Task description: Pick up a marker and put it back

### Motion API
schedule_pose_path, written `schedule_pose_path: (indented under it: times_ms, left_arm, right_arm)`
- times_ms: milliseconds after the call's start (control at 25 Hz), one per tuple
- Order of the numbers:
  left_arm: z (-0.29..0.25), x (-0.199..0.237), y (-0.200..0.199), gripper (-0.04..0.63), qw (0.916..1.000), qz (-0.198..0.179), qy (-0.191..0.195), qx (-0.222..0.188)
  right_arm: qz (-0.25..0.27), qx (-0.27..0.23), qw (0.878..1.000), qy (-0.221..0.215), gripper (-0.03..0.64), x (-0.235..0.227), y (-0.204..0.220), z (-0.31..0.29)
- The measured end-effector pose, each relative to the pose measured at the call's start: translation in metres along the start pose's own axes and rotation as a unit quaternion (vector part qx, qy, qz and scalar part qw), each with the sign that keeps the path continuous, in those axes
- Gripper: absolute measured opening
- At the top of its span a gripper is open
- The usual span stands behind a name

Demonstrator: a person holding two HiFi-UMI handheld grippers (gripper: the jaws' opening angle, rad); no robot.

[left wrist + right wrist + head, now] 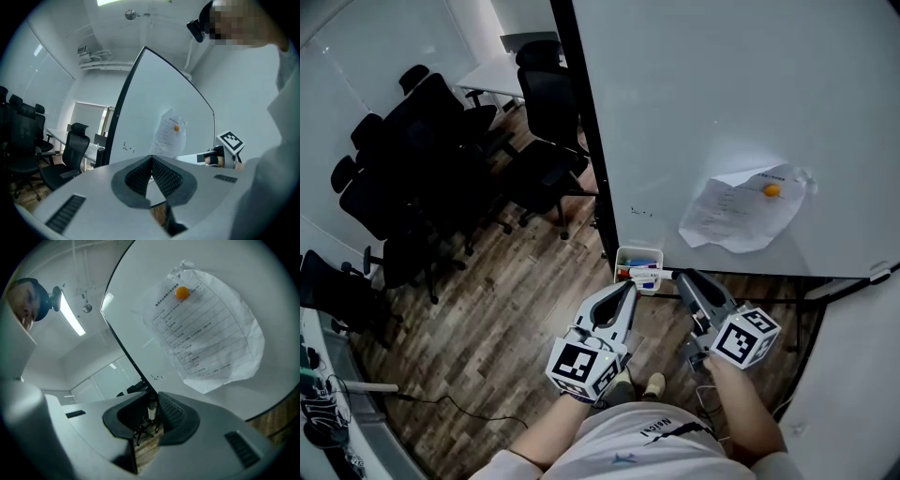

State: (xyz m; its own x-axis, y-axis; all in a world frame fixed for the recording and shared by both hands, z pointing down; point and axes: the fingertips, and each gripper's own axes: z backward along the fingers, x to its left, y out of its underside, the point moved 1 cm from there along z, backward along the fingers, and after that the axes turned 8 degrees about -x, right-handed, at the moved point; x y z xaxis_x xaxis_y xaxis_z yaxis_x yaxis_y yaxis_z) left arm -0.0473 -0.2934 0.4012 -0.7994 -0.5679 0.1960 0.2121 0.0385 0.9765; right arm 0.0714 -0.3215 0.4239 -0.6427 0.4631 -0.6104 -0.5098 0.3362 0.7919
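At lower centre of the head view, the right gripper [679, 275] clamps a white marker [652, 274] just beside the marker box [639, 251], the left gripper [630, 285] closed and empty; the print on the pinned paper [741, 214] is too small to read.

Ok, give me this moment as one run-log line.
right tool: shut on marker, marker tip at marker box | left tool: shut, empty | marker box: at lower edge of whiteboard
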Motion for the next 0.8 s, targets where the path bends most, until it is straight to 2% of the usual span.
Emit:
schedule_pose_path:
  times_ms: [360,800]
  left_arm:
    - [0.003,0.025,0.027,0.011,0.9996,0.011,-0.006,0.025]
    - [-0.006,0.037,0.057,0.011,0.9986,0.021,0.007,0.047]
  right_arm:
    - [-0.024,0.025,0.998,0.044,0.084,-0.046,0.055,-0.018]
    - [-0.040,0.044,0.995,0.081,0.084,-0.082,0.108,-0.040]
